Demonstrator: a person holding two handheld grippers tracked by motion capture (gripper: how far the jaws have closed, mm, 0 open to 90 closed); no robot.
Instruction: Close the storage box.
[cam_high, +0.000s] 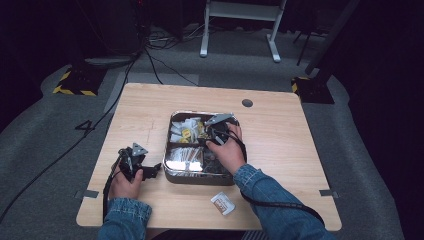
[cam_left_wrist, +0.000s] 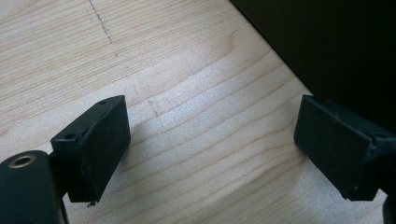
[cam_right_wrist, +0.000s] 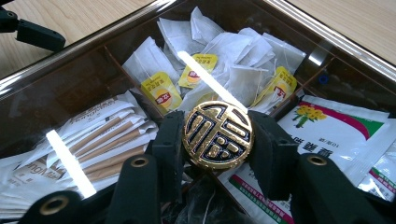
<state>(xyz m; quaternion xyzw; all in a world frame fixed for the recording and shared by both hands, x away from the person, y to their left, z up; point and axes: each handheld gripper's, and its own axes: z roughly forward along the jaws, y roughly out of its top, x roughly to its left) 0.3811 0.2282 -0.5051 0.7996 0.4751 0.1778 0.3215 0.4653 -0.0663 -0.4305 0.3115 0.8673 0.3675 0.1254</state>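
Right gripper view, nearest first: the right gripper has its two black jaws closed on a round gold-and-black knob bearing a raised ornamental character; a pad presses each side of the disc. The knob sits on a clear lid, which lies over a divided metal box; strip-light reflections streak across the pane. Under the lid, left of the knob, paper stick packets. To the right, flat white sachets printed with yellow flowers and a green-red band. Beyond the knob, in the far compartment, a heap of tea bags with yellow tags. Past the box rim, bare wood of the table.

Left gripper view: the left gripper stands with jaws wide apart, nothing between them, just above the wood grain. The dark edge at upper right may be the box wall; cannot tell for certain.

High view: near table edge, a small white packet lies alone, just in front of the box. Left gripper close by the box's near left corner. Right hand reaches over the box, gripper at its centre right. Beyond the table, grey floor, cables, a white desk frame.
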